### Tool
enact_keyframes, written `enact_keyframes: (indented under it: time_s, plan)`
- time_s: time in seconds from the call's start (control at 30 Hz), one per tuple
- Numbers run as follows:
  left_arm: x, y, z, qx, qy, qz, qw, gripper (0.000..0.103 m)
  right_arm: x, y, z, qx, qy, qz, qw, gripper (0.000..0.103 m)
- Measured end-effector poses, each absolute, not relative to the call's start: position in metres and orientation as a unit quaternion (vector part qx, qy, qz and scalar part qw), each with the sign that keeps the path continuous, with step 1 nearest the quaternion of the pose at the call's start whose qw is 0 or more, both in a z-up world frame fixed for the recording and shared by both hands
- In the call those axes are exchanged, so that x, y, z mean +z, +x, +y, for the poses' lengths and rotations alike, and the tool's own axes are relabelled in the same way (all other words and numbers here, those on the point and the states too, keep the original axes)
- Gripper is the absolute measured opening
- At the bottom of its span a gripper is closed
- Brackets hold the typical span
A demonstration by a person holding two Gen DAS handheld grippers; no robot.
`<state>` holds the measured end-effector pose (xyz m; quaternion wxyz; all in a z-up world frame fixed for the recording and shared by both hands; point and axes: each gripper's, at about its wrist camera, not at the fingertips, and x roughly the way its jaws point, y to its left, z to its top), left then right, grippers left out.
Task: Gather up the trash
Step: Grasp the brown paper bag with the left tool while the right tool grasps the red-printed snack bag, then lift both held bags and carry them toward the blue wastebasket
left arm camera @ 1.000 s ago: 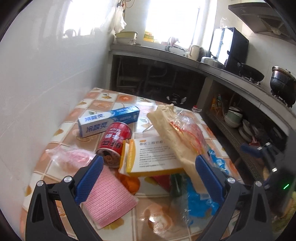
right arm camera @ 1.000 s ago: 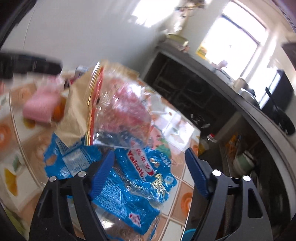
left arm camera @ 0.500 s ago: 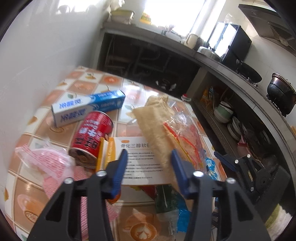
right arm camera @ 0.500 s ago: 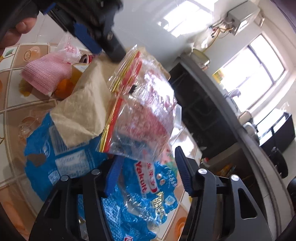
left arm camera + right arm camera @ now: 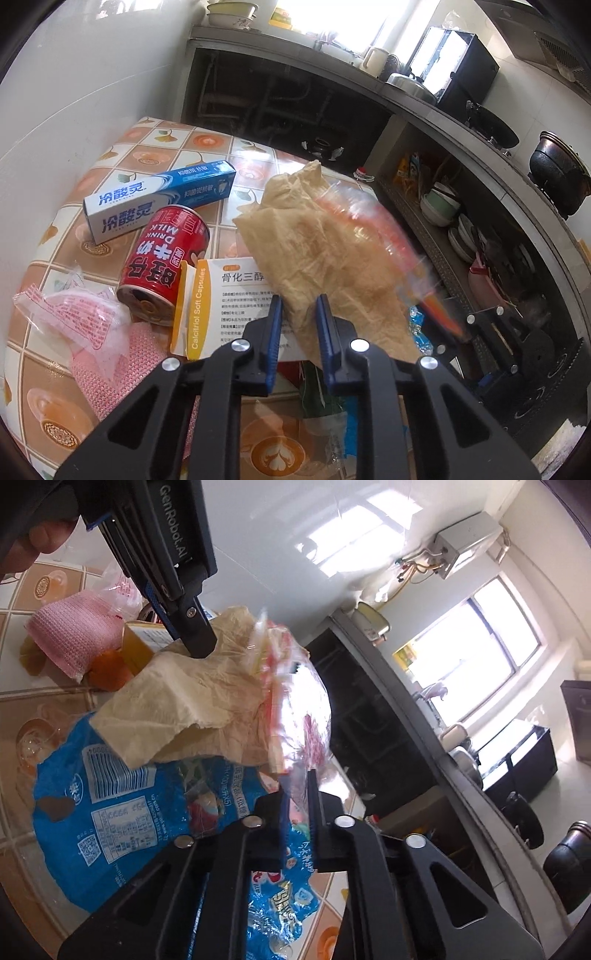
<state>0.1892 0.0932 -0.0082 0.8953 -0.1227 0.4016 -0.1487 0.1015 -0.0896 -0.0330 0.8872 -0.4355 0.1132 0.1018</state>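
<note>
A crumpled tan paper (image 5: 325, 240) lies partly inside a clear plastic bag with red print (image 5: 373, 221), both lifted above the tiled table (image 5: 155, 147). My left gripper (image 5: 298, 314) is shut on the near edge of the tan paper; it also shows in the right wrist view (image 5: 195, 642), pinching the paper (image 5: 177, 698). My right gripper (image 5: 297, 786) is shut on the lower edge of the clear bag (image 5: 295, 709).
On the table lie a toothpaste box (image 5: 159, 195), a red milk-drink can (image 5: 162, 258), a yellow-and-white capsule box (image 5: 221, 299), a pink mesh cloth (image 5: 107, 358) and blue Yakult wrappers (image 5: 122, 812). A white wall stands at the left. Shelves with bowls (image 5: 443, 210) stand at the right.
Both grippers have closed from wide open, the left onto the tan paper and the right onto the clear bag. Paper and bag have risen off the pile.
</note>
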Motion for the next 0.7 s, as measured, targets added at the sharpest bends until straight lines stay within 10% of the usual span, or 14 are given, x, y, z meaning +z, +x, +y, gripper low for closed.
enact_keyframes:
  time_s: [0.17,0.5,0.7]
  plan:
    - [-0.007,0.188,0.096,-0.148,-0.136,0.409,0.890,0.019,-0.019,0.099,-0.100,0.091,-0.406,0.111,0.903,0.001]
    - [0.000,0.199,0.096,-0.152,-0.134,0.423,0.883,0.063,0.011,0.100,-0.136,0.058,-0.289,0.145,0.945,0.001]
    - [0.000,0.223,0.083,-0.167,-0.117,0.449,0.870,0.064,0.019,0.103,-0.154,0.053,-0.215,0.165,0.961,0.001]
